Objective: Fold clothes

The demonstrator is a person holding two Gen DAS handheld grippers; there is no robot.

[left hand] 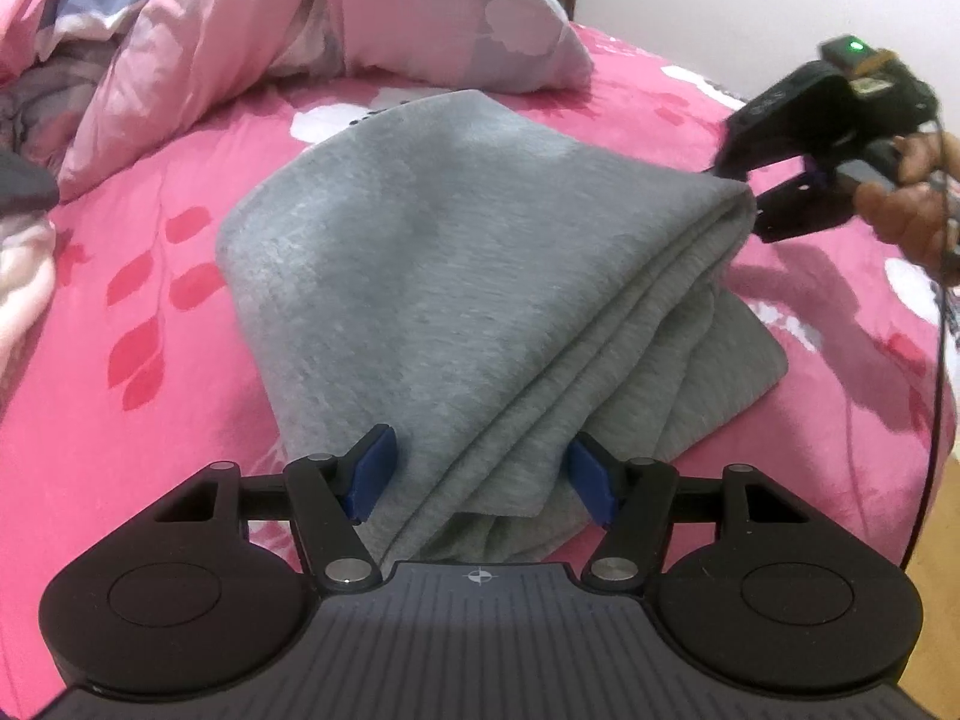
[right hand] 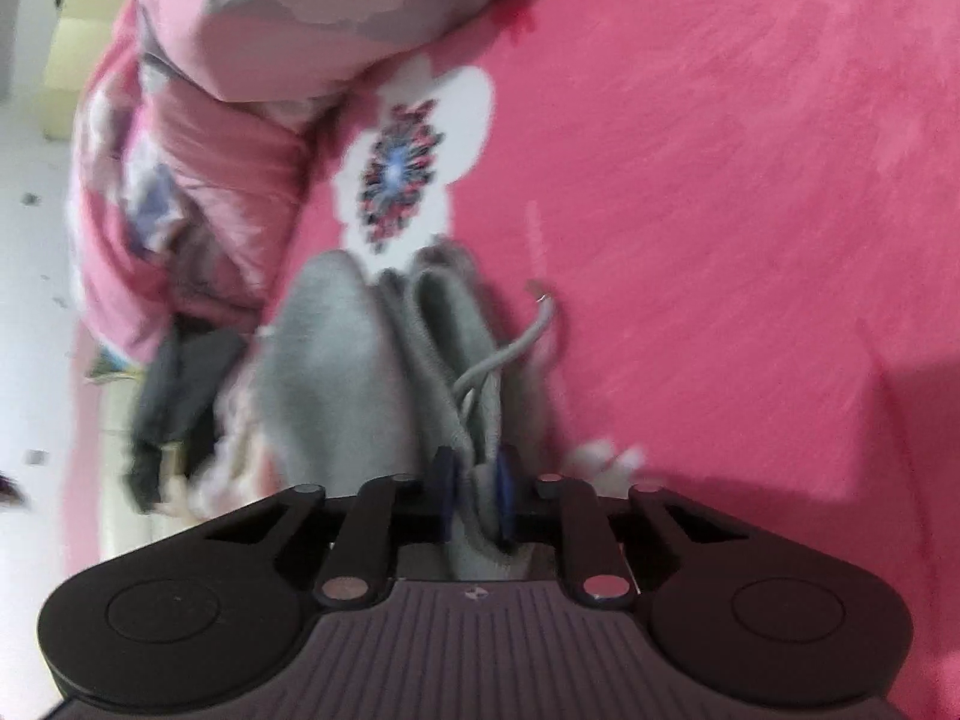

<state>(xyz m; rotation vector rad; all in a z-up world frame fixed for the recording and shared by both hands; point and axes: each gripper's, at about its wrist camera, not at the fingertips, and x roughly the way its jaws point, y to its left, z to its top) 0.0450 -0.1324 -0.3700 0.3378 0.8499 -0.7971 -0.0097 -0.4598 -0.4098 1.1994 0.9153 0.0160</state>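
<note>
A folded grey garment (left hand: 480, 276) lies on a bed covered by a bright pink sheet (left hand: 150, 360) printed with red leaves and white flowers. Behind it sits a bunched pink quilt (left hand: 300, 18) with grey and white patches.

The left gripper (left hand: 480, 480) hovers at the near end of the garment. Its blue pads (left hand: 372, 474) stand apart on either side of the layered cloth, and the fabric runs between them without either pad clearly pressing on it.

The right gripper (right hand: 474, 504) is closed on the grey cloth at the far right corner of the stack, its pads pinching a bunch of fabric. In the left wrist view that corner is raised off the sheet and the person's hand (left hand: 906, 204) holds the gripper's handle. A grey drawstring (right hand: 516, 348) trails from the gathered cloth onto the sheet. The right wrist view is blurred.
</note>
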